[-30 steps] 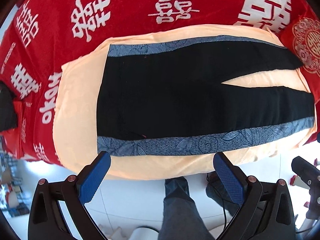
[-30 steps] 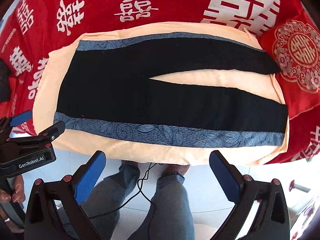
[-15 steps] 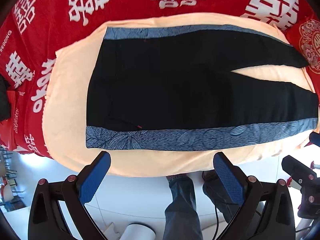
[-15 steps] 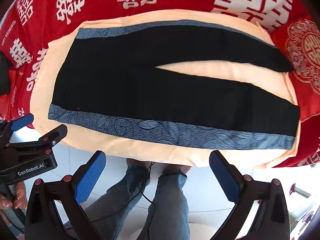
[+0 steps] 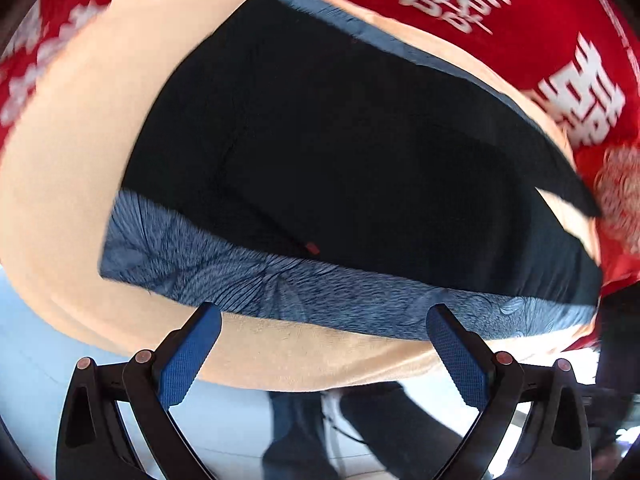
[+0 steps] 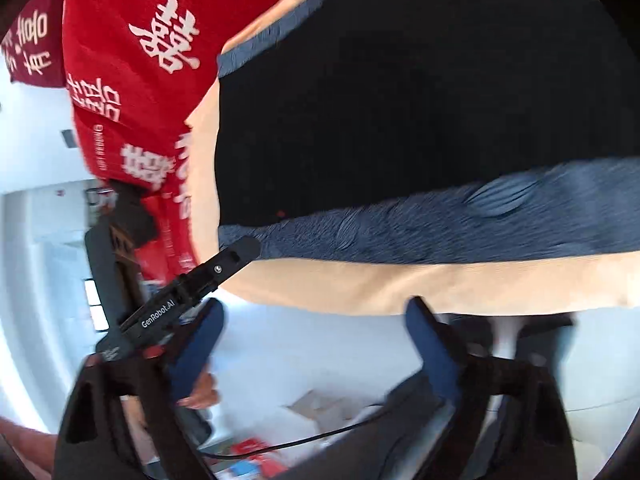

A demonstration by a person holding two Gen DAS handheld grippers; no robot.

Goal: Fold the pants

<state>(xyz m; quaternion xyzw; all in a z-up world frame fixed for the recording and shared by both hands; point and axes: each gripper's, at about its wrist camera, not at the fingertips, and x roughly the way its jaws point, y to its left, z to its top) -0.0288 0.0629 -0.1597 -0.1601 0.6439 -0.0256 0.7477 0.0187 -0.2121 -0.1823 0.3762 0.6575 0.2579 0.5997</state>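
Lying flat, pants (image 5: 340, 152), right view showing left gripper (image 6: 240, 254)

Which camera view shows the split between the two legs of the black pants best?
The left wrist view: the split shows at the right edge, where peach cloth separates the legs of the pants. The right wrist view shows only the waist end and the blue side stripe, not the split.
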